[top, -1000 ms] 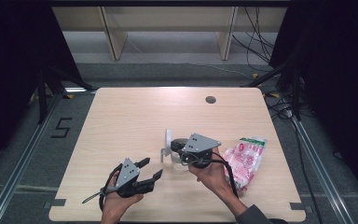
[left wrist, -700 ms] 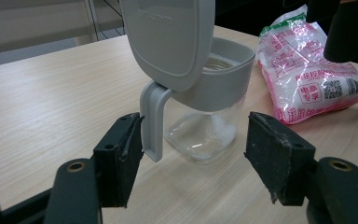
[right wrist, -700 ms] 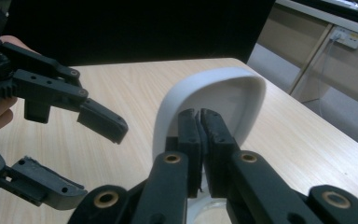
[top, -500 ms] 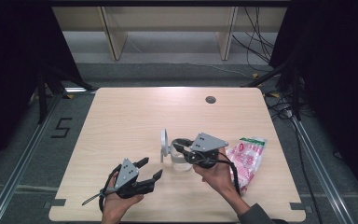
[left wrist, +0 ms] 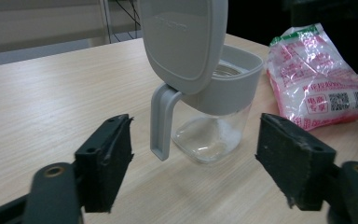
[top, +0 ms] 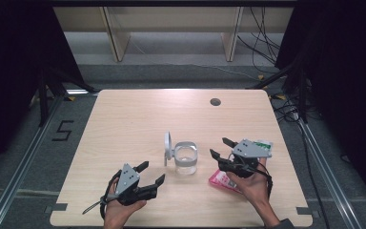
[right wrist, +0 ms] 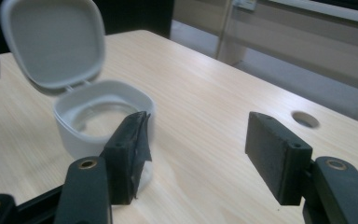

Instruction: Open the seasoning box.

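Observation:
A clear glass jar (top: 186, 160) with a grey collar stands mid-table, its grey flip lid (top: 167, 148) standing upright and open. My left gripper (top: 152, 172) rests at the near left, open, its jaws having just widened; in the left gripper view the jar (left wrist: 209, 135) and lid (left wrist: 182, 42) sit beyond its pads, untouched. My right gripper (top: 219, 147) hovers right of the jar, above a pink and white bag (top: 219, 179). Its jaws have just been opening and nothing is between them. In the right gripper view the jar (right wrist: 102, 116) lies behind its left pad.
The bag (left wrist: 317, 88) lies right of the jar near the table's right edge. A round cable hole (top: 215, 101) sits at the far side of the wooden table (top: 124, 119). Shelving legs and cables stand beyond the far edge.
The right gripper has drawn away from the jar to the right, over the bag, and its jaws have spread apart. The left hand has stayed where it was.

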The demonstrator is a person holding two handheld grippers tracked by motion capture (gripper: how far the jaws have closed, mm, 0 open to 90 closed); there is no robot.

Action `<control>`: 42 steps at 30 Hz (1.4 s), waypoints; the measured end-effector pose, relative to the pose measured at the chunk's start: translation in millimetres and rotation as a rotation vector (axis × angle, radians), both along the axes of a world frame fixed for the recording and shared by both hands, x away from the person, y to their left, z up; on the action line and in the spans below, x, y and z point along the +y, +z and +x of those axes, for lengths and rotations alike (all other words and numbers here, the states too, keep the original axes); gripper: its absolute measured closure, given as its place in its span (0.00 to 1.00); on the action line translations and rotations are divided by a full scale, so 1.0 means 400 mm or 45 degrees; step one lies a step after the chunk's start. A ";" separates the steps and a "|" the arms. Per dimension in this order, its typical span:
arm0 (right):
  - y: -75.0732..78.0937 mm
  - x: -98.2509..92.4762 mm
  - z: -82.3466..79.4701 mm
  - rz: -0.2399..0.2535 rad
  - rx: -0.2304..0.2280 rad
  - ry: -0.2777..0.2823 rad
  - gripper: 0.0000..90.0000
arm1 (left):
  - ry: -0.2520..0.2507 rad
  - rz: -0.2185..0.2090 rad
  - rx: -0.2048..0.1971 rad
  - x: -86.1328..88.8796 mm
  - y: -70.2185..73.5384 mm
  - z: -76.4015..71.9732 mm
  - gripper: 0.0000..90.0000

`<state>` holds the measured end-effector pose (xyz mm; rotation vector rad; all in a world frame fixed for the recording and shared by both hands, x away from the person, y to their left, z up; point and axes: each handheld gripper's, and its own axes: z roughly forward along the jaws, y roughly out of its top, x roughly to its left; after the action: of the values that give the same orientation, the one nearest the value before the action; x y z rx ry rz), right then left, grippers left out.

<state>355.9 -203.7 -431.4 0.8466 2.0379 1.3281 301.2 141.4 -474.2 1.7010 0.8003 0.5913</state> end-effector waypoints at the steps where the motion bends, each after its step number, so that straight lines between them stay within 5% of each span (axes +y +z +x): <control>1: -0.008 -0.015 -0.005 0.003 0.000 -0.015 0.43 | 0.001 0.007 -0.005 0.002 0.002 -0.001 0.27; 7: -0.023 -0.072 -0.041 0.049 0.083 -0.150 0.36 | 0.019 0.009 -0.012 0.005 0.002 -0.002 0.23; 16: -0.040 -0.197 -0.065 0.048 0.078 -0.366 0.29 | 0.035 -0.033 -0.008 0.000 0.002 -0.002 0.17; 18: -0.044 -0.215 -0.070 0.100 0.118 -0.411 0.28 | 0.033 -0.016 0.003 0.001 0.003 -0.004 0.17; 24: -0.072 -0.259 -0.070 0.058 0.169 -0.523 0.24 | 0.012 -0.019 -0.005 -0.006 0.000 0.000 0.17; 31: -0.095 -0.277 -0.066 0.098 0.228 -0.555 0.22 | 0.018 0.016 -0.009 -0.006 0.002 0.002 0.17; 37: -0.107 -0.279 -0.055 0.073 0.229 -0.553 0.22 | 0.028 -0.023 0.007 -0.012 -0.001 0.002 0.17; 42: -0.110 -0.283 -0.043 0.087 0.252 -0.532 0.22 | 0.026 0.028 0.000 -0.009 0.001 0.004 0.17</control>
<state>338.5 -317.1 -475.5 1.3945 1.8267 1.1179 302.8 137.7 -473.8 1.7147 0.8150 0.6162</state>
